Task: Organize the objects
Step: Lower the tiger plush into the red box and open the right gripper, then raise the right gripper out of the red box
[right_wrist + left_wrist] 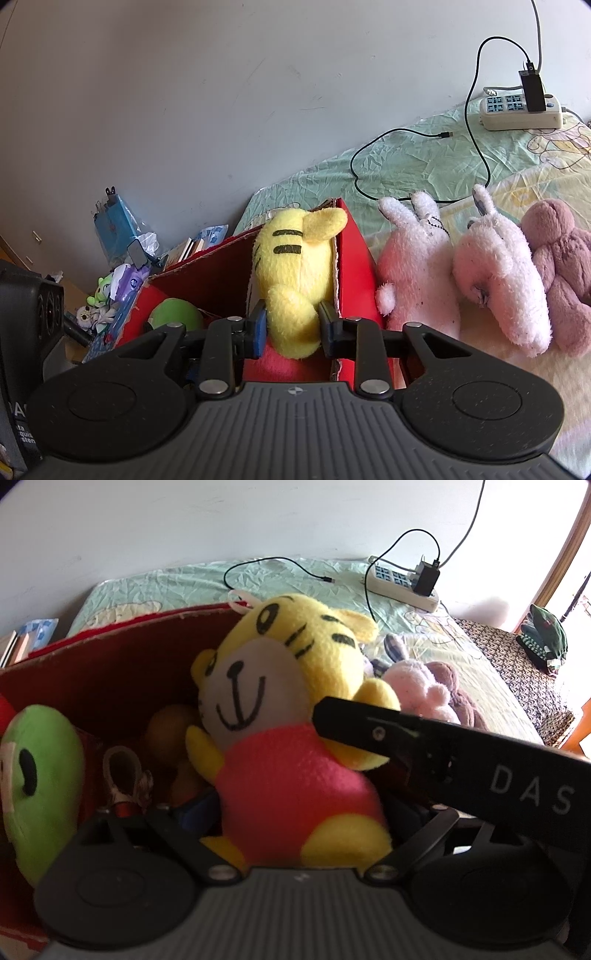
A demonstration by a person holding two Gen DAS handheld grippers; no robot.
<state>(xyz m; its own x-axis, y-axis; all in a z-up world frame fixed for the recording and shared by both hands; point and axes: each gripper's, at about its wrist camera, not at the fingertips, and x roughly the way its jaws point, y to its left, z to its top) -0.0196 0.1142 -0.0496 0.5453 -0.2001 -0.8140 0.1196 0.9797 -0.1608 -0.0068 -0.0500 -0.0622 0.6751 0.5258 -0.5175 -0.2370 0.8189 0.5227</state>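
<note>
A yellow tiger plush [288, 775] in a red shirt fills the middle of the left wrist view, face toward me, at the right end of a red cardboard box [110, 664]. My right gripper [291, 328] is shut on the tiger's [291, 266] yellow limb, holding it over the box [354, 258]. One black finger [354, 723] of that gripper crosses the tiger's arm from the right. My left gripper [303, 812] stands open, its linkages spread wide on either side of the tiger's body; its fingertips are hidden. A green plush [40, 775] and small toys lie inside the box.
Two pink rabbit plushes [417, 266] [498, 277] and a mauve bear [561, 258] lie on the bed sheet [424, 162] right of the box. A power strip [521, 110] with a black cable [369, 147] sits by the wall. Clutter [122, 258] is piled left of the box.
</note>
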